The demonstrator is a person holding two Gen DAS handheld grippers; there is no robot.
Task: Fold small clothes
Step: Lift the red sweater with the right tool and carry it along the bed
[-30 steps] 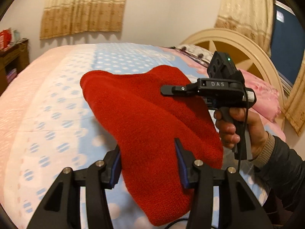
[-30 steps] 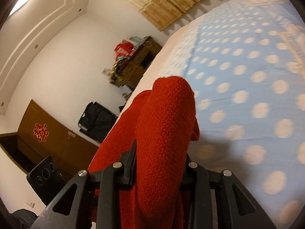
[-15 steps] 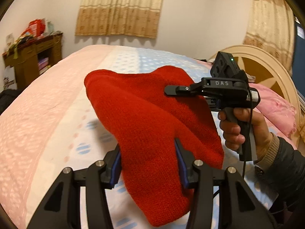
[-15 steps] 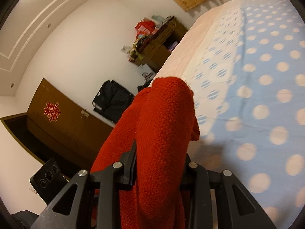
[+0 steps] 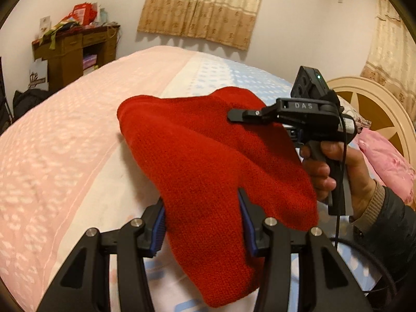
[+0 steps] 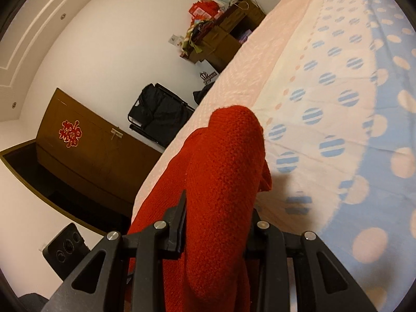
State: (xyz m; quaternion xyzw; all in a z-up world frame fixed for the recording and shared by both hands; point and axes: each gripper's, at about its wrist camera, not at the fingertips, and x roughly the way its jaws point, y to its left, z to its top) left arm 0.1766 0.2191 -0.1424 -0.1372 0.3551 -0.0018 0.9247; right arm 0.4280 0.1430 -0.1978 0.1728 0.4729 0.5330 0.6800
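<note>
- You are mid-carry: the red knitted garment [image 5: 215, 161] hangs in the air above the bed [image 5: 65, 140], held between your two tools, and by my reading it has not yet been laid flat for a fold.
- Your left tool [image 5: 201, 221] has its blue-padded fingers [image 5: 158, 223] closed in on a thick bunch of the knit; the fabric fills the whole gap, so it is clamped on the garment rather than fully shut.
- Your right tool [image 6: 217, 223] likewise pinches a thick roll of the same garment [image 6: 226, 176] between its black fingers, the knit bulging up and forward past the tips.
- The next move, as I judge it, calls for lowering both tools together onto the bedspread and drawing them apart, so the knit spreads out flat without twisting before you fold it.
- Watch the bulk: a bundle this thick can slip from one side if you pull unevenly.
- The left wrist view shows what the right cannot: the spread of the garment, the right tool [image 5: 241, 115] seen from the side, your hand [image 5: 335, 174] on its grip, the curtain [image 5: 202, 7] and the headboard [image 5: 374, 104].
- The right wrist view alone shows the spotted blue sheet [image 6: 364, 104] just under the garment, a dark wooden door [image 6: 85, 150] and a black bag [image 6: 158, 114] by the wall.
- Both views catch the cluttered wooden cabinet [image 5: 75, 49].
</note>
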